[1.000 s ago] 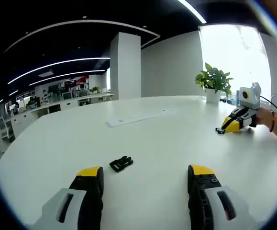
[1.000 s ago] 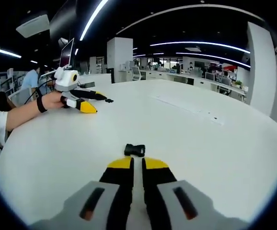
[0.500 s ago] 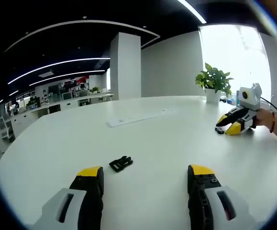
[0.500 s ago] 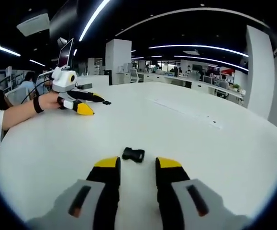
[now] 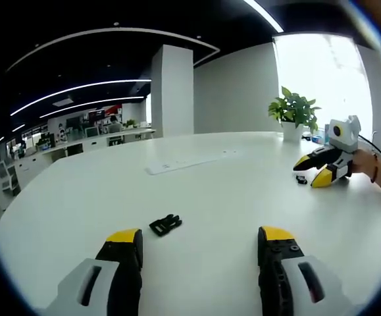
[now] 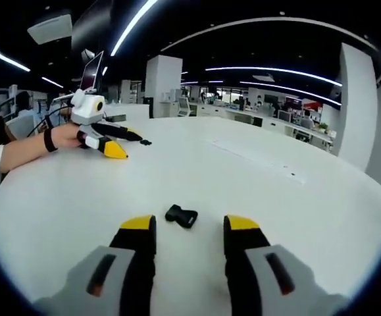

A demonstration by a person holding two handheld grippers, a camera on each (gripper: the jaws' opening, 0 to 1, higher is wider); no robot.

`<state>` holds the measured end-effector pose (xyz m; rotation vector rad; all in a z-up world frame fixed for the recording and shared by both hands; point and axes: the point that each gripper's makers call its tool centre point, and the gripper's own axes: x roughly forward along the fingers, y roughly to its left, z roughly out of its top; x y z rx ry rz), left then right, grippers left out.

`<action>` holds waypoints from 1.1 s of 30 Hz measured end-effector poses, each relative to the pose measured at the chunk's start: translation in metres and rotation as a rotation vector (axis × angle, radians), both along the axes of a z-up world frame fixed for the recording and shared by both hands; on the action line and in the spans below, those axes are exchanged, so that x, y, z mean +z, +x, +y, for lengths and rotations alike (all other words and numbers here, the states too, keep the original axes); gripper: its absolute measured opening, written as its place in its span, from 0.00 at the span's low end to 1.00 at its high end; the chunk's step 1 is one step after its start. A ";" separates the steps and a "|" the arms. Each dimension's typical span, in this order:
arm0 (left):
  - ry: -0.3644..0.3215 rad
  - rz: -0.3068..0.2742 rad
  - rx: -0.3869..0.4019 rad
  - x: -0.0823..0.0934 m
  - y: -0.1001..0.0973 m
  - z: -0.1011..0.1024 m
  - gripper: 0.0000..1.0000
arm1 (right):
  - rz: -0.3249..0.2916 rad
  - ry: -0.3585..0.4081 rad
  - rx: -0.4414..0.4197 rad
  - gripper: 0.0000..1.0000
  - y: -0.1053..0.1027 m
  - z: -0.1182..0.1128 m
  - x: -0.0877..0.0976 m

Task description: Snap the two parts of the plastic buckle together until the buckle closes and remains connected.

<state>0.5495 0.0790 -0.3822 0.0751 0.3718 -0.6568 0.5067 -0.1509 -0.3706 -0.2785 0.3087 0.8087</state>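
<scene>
Task barely begun, by the look of it: both buckle halves lie loose on the white worktop (image 5: 216,197), well apart, nothing joined.

Left gripper view: left claw (image 5: 200,245) is released, jaws spread wide w/ bare worktop between them, gripping nothing. The pronged buckle half (image 5: 166,224) lies just ahead of the claw, nearer its left jaw, a bit inside that jaw's line, not touching either jaw. Far off to the front-right the right claw (image 5: 307,171), held by a person's hand (image 5: 364,162), shows w/ jaws parted, and the socket buckle half (image 5: 301,178) sits on the worktop by its tips. A potted plant (image 5: 295,112) stands beyond that.

Right gripper view: right claw (image 6: 189,228) also released, jaws apart, empty. The socket half (image 6: 181,215) lies just ahead of the tips, roughly centred on the gap but slightly toward the left jaw, flat on the worktop (image 6: 295,217), untouched. Far front-left the left claw (image 6: 127,147) appears w/ the pronged half (image 6: 145,141) just by its upper tip.

So done: each claw is lined up on its own half, approx. Left to do, as a judgement: close each claw on its half, lift, bring the two together w/ prongs facing the socket opening, push till it latches, then check it holds. Orientation of each half vs the other can't be told at this size.
</scene>
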 end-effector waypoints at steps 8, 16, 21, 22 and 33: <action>-0.001 0.000 0.000 0.000 0.000 0.000 0.72 | -0.007 0.017 -0.037 0.40 0.009 -0.001 0.001; -0.001 0.000 -0.002 0.000 0.001 0.000 0.72 | -0.028 0.030 -0.056 0.40 0.016 0.004 0.001; -0.001 -0.001 -0.002 0.000 0.001 0.000 0.72 | -0.040 0.032 -0.064 0.40 0.019 0.006 0.001; -0.002 -0.001 -0.002 0.000 0.001 0.000 0.72 | -0.046 0.029 -0.057 0.40 0.018 0.006 0.001; -0.001 -0.002 -0.003 0.000 0.000 0.000 0.72 | -0.024 0.041 -0.004 0.24 0.007 0.015 -0.001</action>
